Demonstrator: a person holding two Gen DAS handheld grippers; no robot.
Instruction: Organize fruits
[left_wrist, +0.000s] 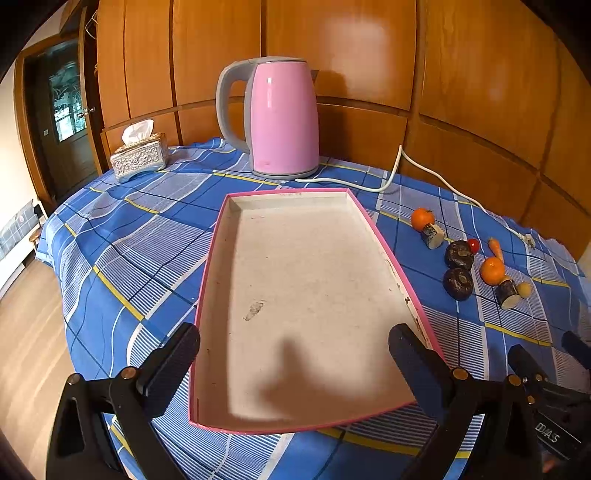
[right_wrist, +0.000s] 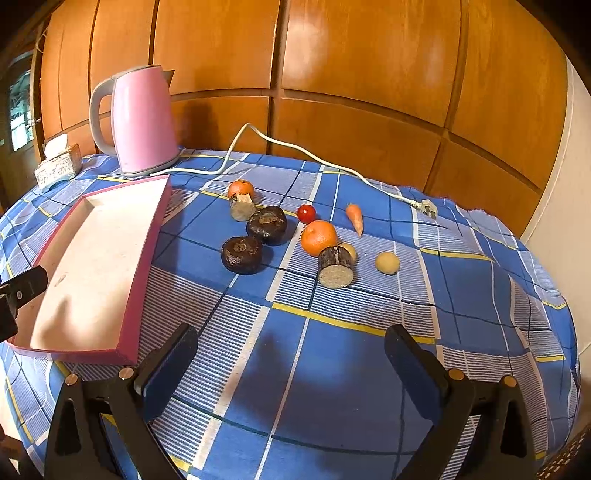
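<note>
The pink-rimmed tray (left_wrist: 384, 240) lies on the counter (right_wrist: 369, 350) under my left hand-held gripper (left_wrist: 293, 363), and nothing is in it; only a smudge marks its pale floor. Its long axis runs away from me toward the pink kettle (left_wrist: 282, 118), which stands just beyond its far end. A silver tissue box (left_wrist: 139, 159) sits to the kettle's left.

All the produce lies loose on the blue checked cloth to the right of the tray, well apart from it. I count two oranges (right_wrist: 318, 237), two dark round flattened fruits (right_wrist: 242, 254), two short dark-skinned cut stubs (right_wrist: 335, 266) showing pale faces, one small red tomato (right_wrist: 306, 213), one carrot (right_wrist: 355, 218) and two pale yellow balls (right_wrist: 387, 263), one half hidden behind the nearer stub. The carrot lies flat, thick end away from me, tip toward me.

My left hand-held gripper hangs with fingers spread wide over the tray's near end, gripping nothing. My right hand-held gripper (right_wrist: 291, 363) is likewise spread wide, holding nothing, above bare cloth short of the fruit.
</note>
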